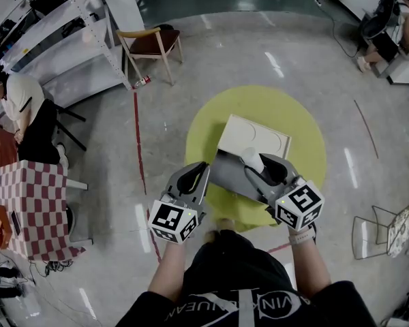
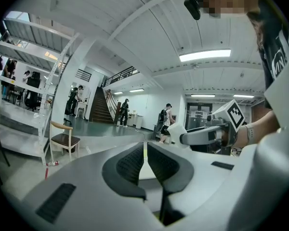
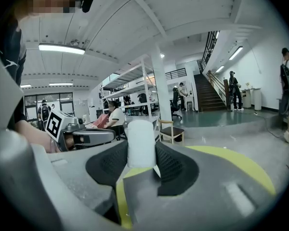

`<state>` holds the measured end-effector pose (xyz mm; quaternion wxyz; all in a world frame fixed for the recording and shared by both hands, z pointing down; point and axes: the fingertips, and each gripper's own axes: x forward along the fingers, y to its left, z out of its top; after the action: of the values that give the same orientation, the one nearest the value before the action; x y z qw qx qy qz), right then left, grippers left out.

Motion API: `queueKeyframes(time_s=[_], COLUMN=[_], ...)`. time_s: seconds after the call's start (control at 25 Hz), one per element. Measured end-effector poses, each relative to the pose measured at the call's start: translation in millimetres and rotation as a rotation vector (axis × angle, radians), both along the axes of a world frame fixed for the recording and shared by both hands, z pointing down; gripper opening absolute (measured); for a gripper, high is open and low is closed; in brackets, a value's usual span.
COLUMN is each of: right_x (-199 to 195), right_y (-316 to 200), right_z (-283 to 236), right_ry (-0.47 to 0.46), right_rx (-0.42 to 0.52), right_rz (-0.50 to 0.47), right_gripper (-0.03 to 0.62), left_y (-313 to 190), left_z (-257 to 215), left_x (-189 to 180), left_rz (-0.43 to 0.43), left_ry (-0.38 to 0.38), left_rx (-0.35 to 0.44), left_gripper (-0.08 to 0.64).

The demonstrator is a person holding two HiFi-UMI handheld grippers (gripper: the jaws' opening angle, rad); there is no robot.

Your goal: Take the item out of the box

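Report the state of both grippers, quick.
Left gripper: closed, nothing between its jaws.
Right gripper: closed, holding the white item.

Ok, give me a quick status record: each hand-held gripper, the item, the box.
left hand-held gripper: jaws together, nothing between them, just left of the box
right hand-held gripper: shut on the white cylinder
white cylinder: held between the jaws, over the box
box: grey, open, cream lid lying open on the far side
support: yellow round surface
item fully clear of box: cannot tell
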<state>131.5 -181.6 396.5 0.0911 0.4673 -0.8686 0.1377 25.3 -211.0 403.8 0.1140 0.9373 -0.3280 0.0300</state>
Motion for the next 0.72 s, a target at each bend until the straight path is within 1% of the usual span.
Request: queueKeyframes(time_s=[0.72], right_x=[5], right_y=[-1], right_z=[-37], right_ry=[-0.025], right_rx=[0.093], right_rz=[0.046], right_gripper=[0.178], left_y=[5], left_z=[-27], left_x=[4], left_rz=[0.023], left_ry=[0.014], left_rx=[0.058], left_gripper=[0.028])
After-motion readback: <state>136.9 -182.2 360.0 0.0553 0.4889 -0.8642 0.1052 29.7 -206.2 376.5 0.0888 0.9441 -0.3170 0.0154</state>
